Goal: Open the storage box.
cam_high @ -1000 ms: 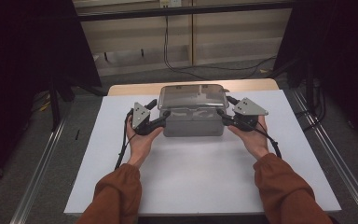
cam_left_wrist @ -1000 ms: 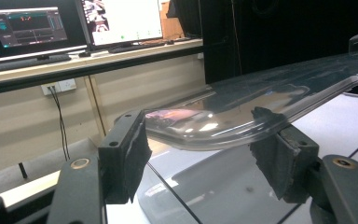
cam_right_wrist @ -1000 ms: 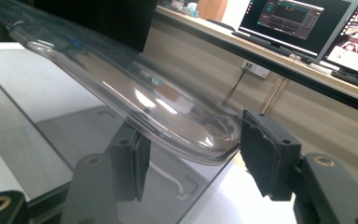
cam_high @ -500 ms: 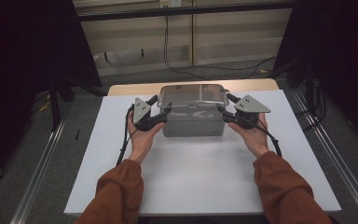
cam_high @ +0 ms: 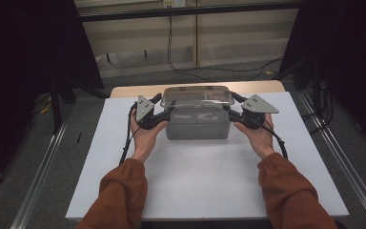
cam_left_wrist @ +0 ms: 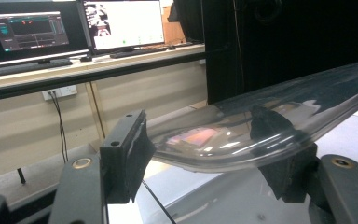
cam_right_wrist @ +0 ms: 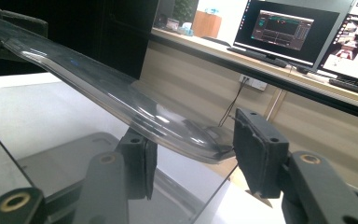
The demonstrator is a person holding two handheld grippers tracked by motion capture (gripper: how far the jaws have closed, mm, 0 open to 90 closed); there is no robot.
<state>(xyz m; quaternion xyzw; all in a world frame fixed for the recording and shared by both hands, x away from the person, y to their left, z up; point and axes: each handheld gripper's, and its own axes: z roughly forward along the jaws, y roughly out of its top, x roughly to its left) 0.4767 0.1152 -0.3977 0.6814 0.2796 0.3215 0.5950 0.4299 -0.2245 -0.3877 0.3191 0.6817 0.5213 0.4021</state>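
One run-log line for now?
left tongs: straddling lid edge | right tongs: closing around opposite edge | box: on table

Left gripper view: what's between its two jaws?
The clear lid of the grey box: its rounded edge sits in the left gripper's gap. Whether the pads press it, I can't tell.

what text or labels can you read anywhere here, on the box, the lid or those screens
No text reads clearly anywhere.
Clear lid and grey box: no label or print visible.
Dark-window monitor and second monitor in the left gripper view: text too small and blurred to read.
Monitor in the right gripper view: blurred too.
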